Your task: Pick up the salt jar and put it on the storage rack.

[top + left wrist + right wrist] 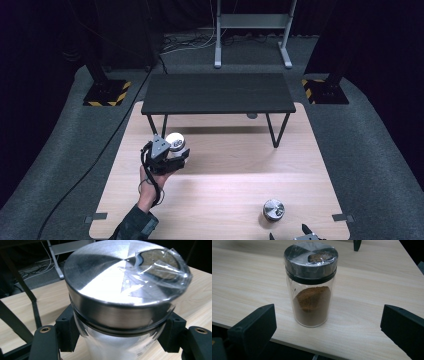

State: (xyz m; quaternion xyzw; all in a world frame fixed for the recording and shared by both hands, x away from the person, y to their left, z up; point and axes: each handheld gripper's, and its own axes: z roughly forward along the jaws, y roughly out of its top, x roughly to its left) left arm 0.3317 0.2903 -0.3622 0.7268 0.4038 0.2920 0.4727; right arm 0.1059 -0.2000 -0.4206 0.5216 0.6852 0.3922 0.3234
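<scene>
floor: grey carpet (380, 165) | black bench (218, 93) | backdrop: dark

I see a light wood table (220, 200); spice jar (273, 210) stands near its front right edge, small black bench (218, 93) at the far end.

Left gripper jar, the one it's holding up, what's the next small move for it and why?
Probably carry the jar on toward the small black shelf and set it on top. The left gripper is shut on its glass body below the metal lid, lifted above the wooden table, and the shelf top looks bare.
</scene>
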